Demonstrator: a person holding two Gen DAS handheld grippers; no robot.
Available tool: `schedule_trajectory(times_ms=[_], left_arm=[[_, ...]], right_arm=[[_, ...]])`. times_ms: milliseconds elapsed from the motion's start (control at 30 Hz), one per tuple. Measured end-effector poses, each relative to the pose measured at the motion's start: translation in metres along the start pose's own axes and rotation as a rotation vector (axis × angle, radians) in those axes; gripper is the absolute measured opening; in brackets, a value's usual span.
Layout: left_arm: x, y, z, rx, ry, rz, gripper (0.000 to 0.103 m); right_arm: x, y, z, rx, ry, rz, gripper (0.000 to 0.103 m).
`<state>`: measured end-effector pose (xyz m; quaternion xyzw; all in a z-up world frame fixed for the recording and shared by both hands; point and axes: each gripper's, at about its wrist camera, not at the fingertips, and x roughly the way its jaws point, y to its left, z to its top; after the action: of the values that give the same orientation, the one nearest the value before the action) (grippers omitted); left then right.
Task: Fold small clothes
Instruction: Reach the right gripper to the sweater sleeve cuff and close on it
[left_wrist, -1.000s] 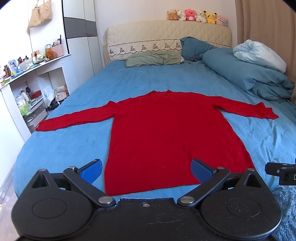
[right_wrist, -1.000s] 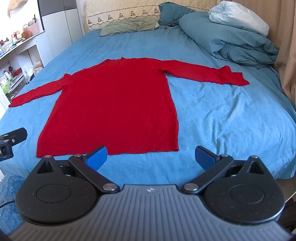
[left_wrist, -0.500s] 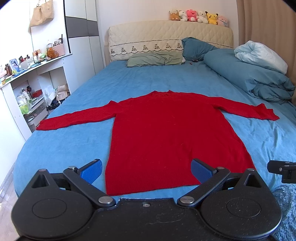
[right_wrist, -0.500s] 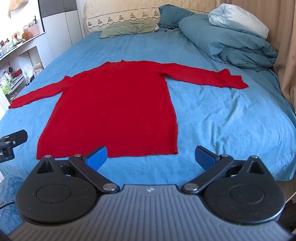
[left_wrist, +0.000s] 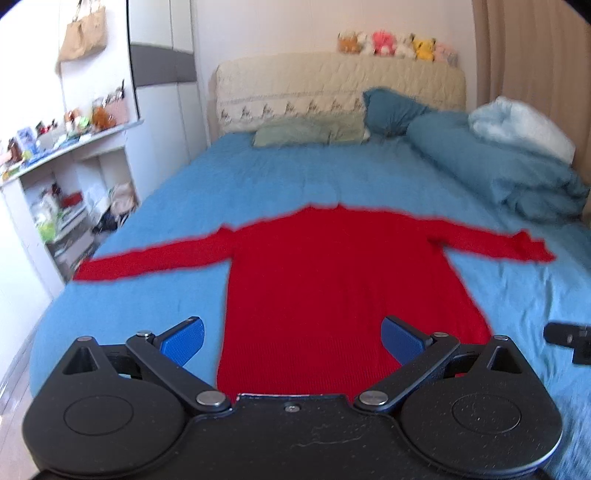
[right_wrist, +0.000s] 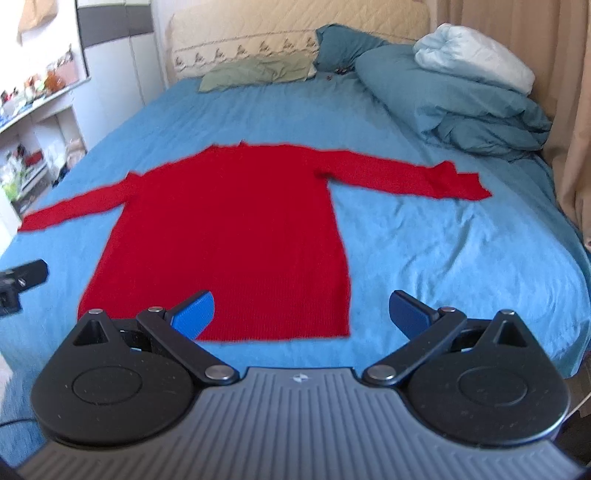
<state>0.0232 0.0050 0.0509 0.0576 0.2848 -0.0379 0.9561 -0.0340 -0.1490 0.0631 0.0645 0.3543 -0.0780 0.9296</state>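
A red long-sleeved knit sweater (left_wrist: 332, 280) lies flat on the blue bed sheet (left_wrist: 147, 302), both sleeves spread out sideways and the hem toward me. It also shows in the right wrist view (right_wrist: 236, 229). My left gripper (left_wrist: 293, 338) is open and empty, above the hem's left part. My right gripper (right_wrist: 301, 314) is open and empty, above the hem's right corner. Each gripper's tip shows at the edge of the other's view.
A folded blue duvet (right_wrist: 454, 107) with a pale blanket fills the bed's far right. Pillows (left_wrist: 306, 129) lie by the headboard. White shelves (left_wrist: 62, 192) with clutter stand left of the bed. A beige curtain (right_wrist: 569, 129) hangs on the right.
Both grippers have moved forward toward the sweater's hem, which now sits closer under the fingers. The sweater has not moved. Both stay open.
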Motion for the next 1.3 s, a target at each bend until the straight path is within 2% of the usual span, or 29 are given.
schedule_trajectory(times_ms=[167, 267, 300, 433, 500, 600, 700, 867, 1033, 1233, 1300], left_arm=[[0.017, -0.006, 0.075, 0.011, -0.112, -0.046, 0.103], [0.042, -0.021, 0.117, 0.034, -0.170, -0.075, 0.103], [0.057, -0.029, 0.130, 0.045, -0.170, -0.082, 0.103], [0.138, -0.064, 0.168, 0.062, -0.071, -0.156, 0.103], [0.167, -0.079, 0.184, 0.049, -0.081, -0.184, 0.103], [0.214, -0.106, 0.200, 0.058, -0.050, -0.217, 0.103], [0.266, -0.136, 0.201, 0.066, 0.020, -0.270, 0.103], [0.351, -0.181, 0.191, 0.050, 0.154, -0.326, 0.103], [0.425, -0.216, 0.169, 0.044, 0.259, -0.350, 0.103], [0.483, -0.243, 0.149, 0.056, 0.320, -0.357, 0.103], [0.498, -0.253, 0.144, 0.077, 0.336, -0.350, 0.103]], right_arm=[[0.014, -0.023, 0.050, 0.058, -0.050, -0.013, 0.103], [0.032, -0.044, 0.083, 0.114, -0.079, -0.036, 0.103], [0.041, -0.053, 0.094, 0.129, -0.089, -0.049, 0.103], [0.086, -0.089, 0.132, 0.162, -0.106, -0.121, 0.103], [0.115, -0.115, 0.147, 0.210, -0.078, -0.131, 0.103], [0.157, -0.157, 0.154, 0.291, -0.059, -0.140, 0.103], [0.200, -0.194, 0.147, 0.362, -0.042, -0.172, 0.103], [0.269, -0.255, 0.112, 0.577, -0.039, -0.155, 0.103], [0.321, -0.286, 0.089, 0.636, -0.085, -0.211, 0.101], [0.373, -0.306, 0.088, 0.647, -0.142, -0.236, 0.077], [0.384, -0.310, 0.090, 0.665, -0.151, -0.249, 0.063]])
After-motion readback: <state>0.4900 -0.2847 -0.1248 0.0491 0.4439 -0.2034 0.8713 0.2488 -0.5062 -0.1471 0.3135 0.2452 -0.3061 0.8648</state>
